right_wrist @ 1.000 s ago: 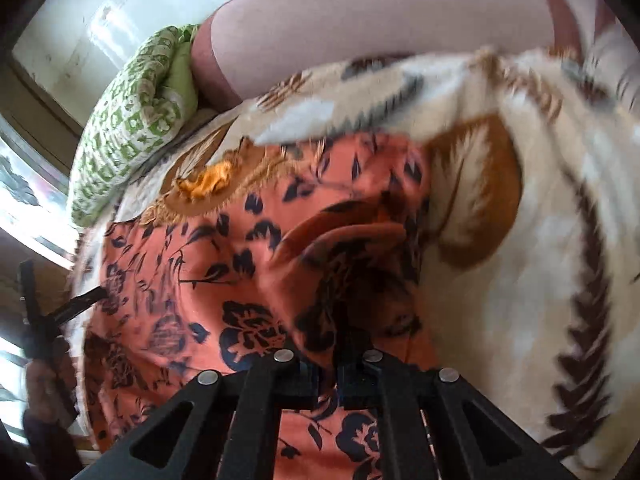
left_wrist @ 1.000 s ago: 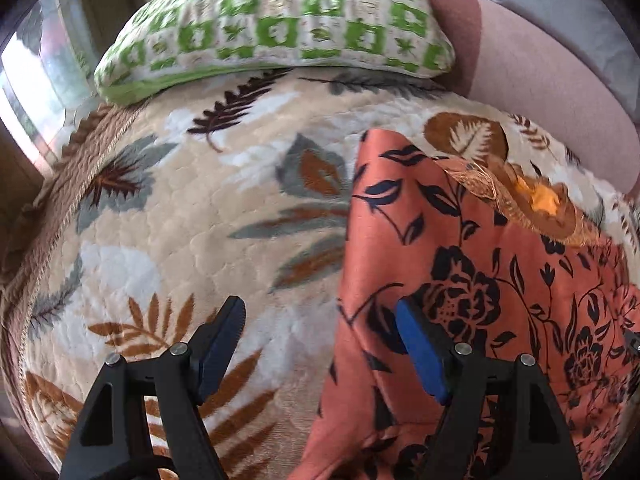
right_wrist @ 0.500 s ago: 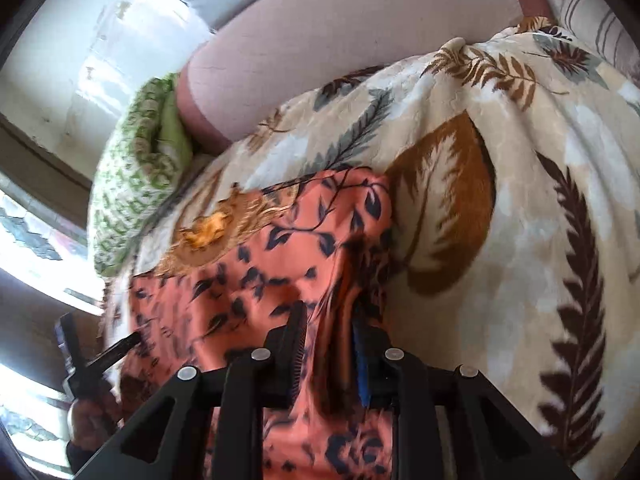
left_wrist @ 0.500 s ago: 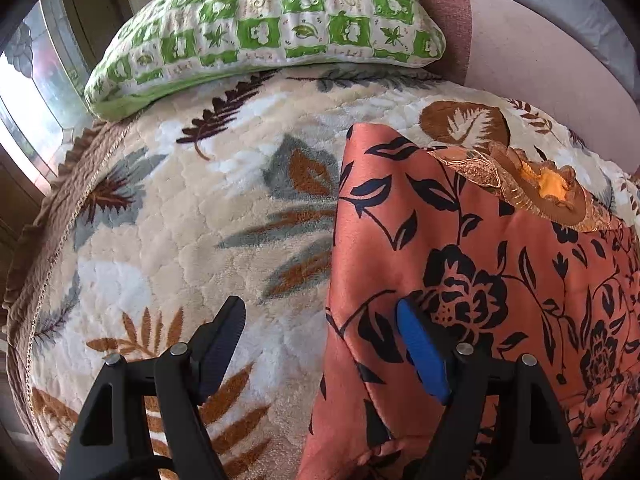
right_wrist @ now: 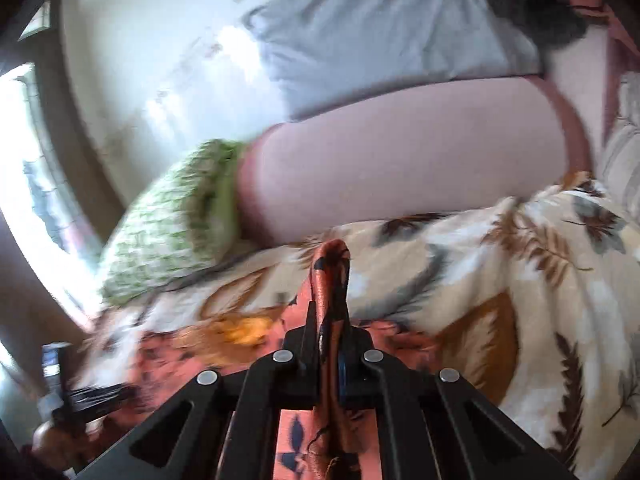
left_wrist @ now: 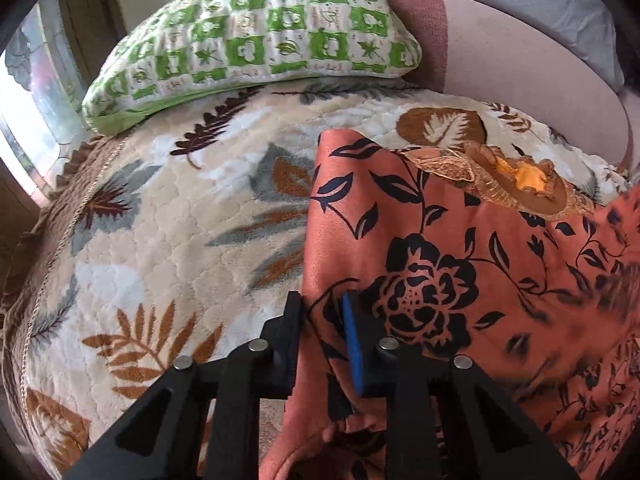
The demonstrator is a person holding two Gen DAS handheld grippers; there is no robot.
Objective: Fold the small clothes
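An orange garment (left_wrist: 440,260) with black flowers and a gold embroidered neckline (left_wrist: 500,176) lies on a leaf-print blanket (left_wrist: 160,220). My left gripper (left_wrist: 320,308) sits at the garment's left edge. Its jaws are closing, and a fold of that edge is bunched between the black finger and the blue pad (left_wrist: 352,344). My right gripper (right_wrist: 330,320) is shut on a pinched ridge of the same garment (right_wrist: 332,264) and holds it lifted above the blanket. In the right wrist view the left gripper (right_wrist: 92,396) shows blurred at the lower left, held by a hand (right_wrist: 44,436).
A green checked pillow (left_wrist: 248,36) lies at the head of the bed, beside a pink bolster (left_wrist: 520,68). A grey pillow (right_wrist: 380,28) leans on the wall behind it. A bright window (left_wrist: 24,120) is at the left, past the blanket's brown trim (left_wrist: 60,200).
The left jaws went from wide apart to closed in on the garment's left edge. The right gripper loosened briefly, shut again on the fabric, then rose and tilted up toward the wall.
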